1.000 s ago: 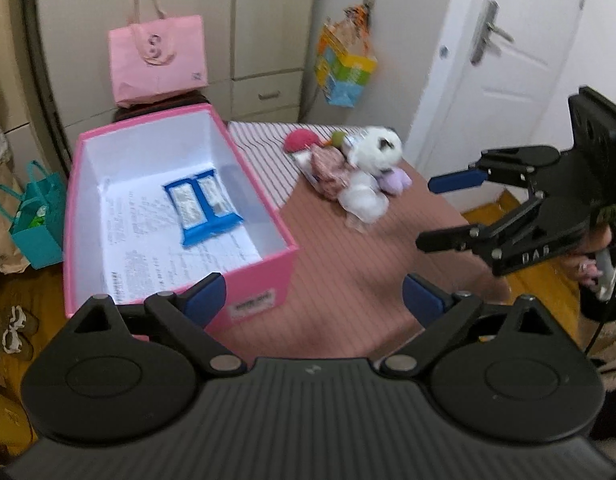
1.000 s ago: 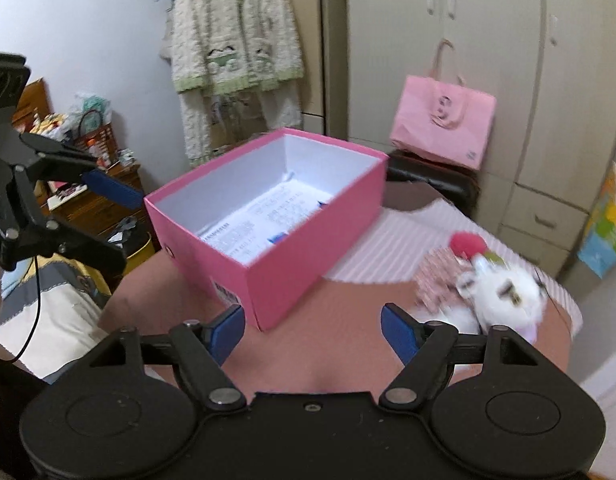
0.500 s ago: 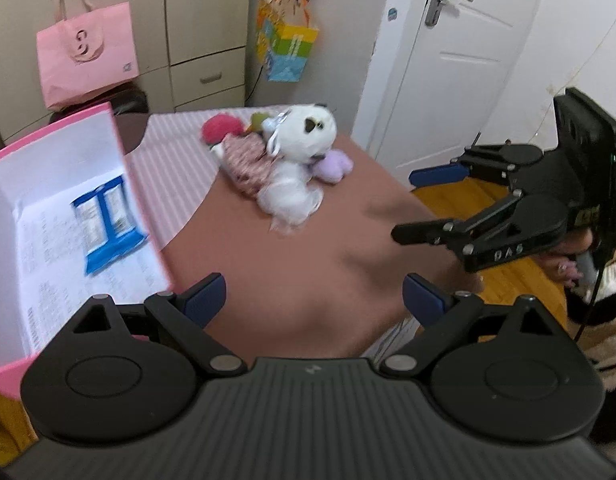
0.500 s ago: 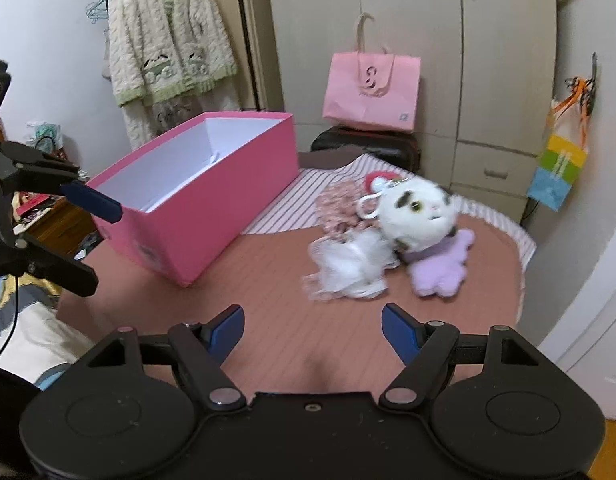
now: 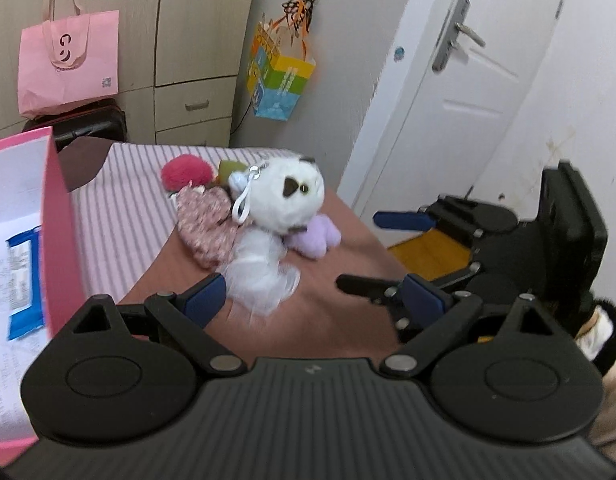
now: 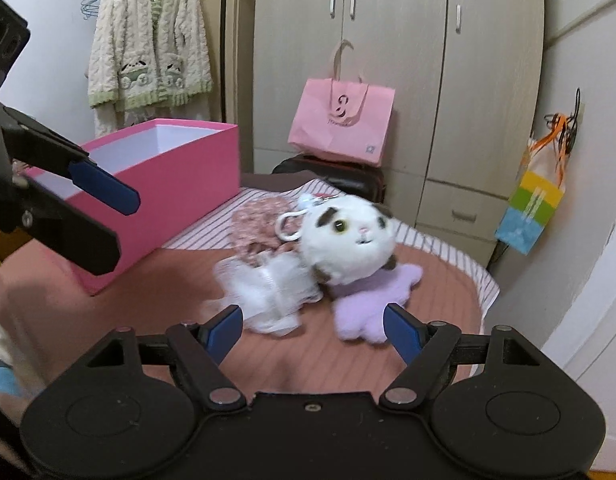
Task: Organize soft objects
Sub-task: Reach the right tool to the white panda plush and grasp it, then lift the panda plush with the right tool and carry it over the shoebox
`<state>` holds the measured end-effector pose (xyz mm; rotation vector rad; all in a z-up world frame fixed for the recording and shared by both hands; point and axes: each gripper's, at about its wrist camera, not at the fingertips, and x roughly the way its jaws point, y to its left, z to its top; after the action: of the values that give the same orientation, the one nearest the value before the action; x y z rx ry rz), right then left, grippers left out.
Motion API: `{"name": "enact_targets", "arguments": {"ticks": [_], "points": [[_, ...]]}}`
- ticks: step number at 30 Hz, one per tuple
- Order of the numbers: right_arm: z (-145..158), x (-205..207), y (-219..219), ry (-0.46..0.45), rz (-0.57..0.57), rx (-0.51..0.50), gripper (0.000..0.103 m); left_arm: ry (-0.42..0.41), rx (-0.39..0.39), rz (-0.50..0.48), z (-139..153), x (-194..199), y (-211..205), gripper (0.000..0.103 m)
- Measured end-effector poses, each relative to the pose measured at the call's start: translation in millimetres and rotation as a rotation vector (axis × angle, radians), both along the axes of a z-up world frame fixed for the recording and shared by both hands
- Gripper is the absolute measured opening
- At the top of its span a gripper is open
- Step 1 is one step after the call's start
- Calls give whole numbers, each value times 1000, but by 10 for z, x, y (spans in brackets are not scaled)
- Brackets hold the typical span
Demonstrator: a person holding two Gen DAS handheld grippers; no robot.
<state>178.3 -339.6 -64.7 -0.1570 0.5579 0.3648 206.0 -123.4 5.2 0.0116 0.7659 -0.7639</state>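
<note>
White plush cat point(image 6: 350, 242) on the brown table point(image 6: 148, 300), face toward 5 o'clock in right wrist view, long axis unclear. Round head, brown patches, white clip loop. Touching: white tulle point(image 6: 268, 288), purple plush point(image 6: 368, 300), floral pouch point(image 6: 256, 224). Pink box point(image 6: 180, 188) at 10 o'clock. Left gripper point(image 5: 314, 300) and right gripper point(image 6: 314, 330): jaws apart, empty.

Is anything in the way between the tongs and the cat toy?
Nothing visible. Both the left tongs and right tongs are open with only bare bedcover before the pile; a white frilly toy lies just in front of the cat toy.

Fluffy plush cat point(image 6: 350, 240) (matt fur) beside smooth pink cardboard box point(image 6: 180, 184).
</note>
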Motion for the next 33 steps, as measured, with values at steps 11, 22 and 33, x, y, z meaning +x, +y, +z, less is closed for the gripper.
{"name": "enact_targets", "arguments": {"ticks": [11,22,33], "points": [[-133,387,110,-115,47,-66,87,-61,-79,96,-158,434,-350,95],[-212,683,26,-144,46,-10,92,-84,-59,155,-312,806,-594,95],[-326,756,-71,-91,89,123,75,-93,-10,159,-435,824,-681,83]]}}
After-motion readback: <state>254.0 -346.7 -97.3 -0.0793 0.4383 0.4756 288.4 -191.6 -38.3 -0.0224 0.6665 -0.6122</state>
